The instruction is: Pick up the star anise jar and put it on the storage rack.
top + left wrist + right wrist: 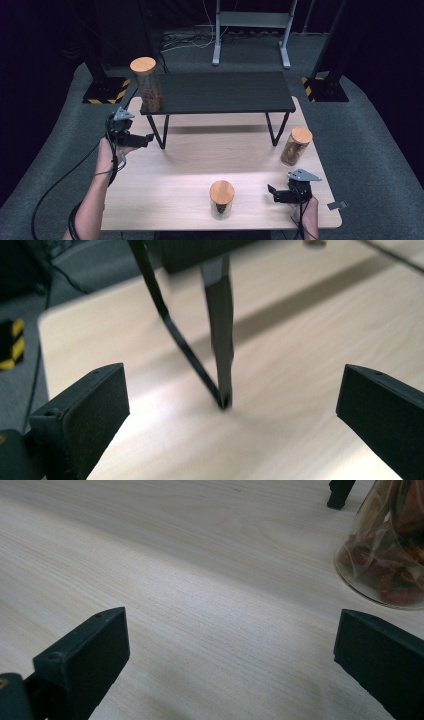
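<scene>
- The left gripper (142,140) is held low over the left part of the light wooden table (190,165), its jaws spread wide with nothing between them.
- In the left gripper view, the jaws are seen pointed at the near left leg (220,335) of the black shelf (220,92) — bare tabletop lies between the jaws and that leg.
- The jar on the shelf (146,84), cork-lidded, is seen standing upright at the shelf's left end, close to its front edge and above the left gripper.
- The right gripper (274,194) is held near the table's front right corner, jaws apart and empty.
- The right-hand jar (295,146) stands near the table's right edge, beyond the right gripper; its glass base is seen at the upper right of the right gripper view.
- The front jar (221,199) stands near the front edge, left of the right gripper — open tabletop is left across the middle.
</scene>
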`<state>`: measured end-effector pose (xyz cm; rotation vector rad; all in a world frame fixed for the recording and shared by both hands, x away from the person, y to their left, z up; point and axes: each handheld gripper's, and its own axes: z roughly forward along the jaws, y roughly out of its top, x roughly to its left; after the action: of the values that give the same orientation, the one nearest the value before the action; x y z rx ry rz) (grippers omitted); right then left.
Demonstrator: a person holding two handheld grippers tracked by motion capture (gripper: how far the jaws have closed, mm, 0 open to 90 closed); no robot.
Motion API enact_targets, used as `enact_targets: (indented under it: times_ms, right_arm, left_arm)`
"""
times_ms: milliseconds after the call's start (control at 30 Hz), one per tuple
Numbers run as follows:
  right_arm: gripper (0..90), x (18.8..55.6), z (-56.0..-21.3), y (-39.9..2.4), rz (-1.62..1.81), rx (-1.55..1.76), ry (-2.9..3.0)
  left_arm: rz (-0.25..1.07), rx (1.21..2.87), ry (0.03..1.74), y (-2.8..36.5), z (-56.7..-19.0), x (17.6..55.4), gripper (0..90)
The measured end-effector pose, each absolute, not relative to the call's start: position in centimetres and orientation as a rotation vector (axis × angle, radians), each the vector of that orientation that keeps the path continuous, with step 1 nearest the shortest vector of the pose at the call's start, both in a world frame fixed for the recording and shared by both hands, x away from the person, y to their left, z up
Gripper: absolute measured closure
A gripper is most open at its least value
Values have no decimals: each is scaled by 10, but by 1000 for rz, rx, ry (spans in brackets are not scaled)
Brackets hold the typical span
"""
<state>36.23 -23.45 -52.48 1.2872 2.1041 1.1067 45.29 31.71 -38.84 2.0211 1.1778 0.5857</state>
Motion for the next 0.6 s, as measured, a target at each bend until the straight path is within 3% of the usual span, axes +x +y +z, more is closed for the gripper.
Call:
enact_targets:
  times_ms: [267,600]
  right_arm:
    - [5,362,-525,-234,1106,1291,2103]
    - [5,363,-525,-234,1105,1291,2105]
  left_arm:
    - [493,2085,1237,322,-456,435,0]
    - [460,2113,1297,327,-511,407,0]
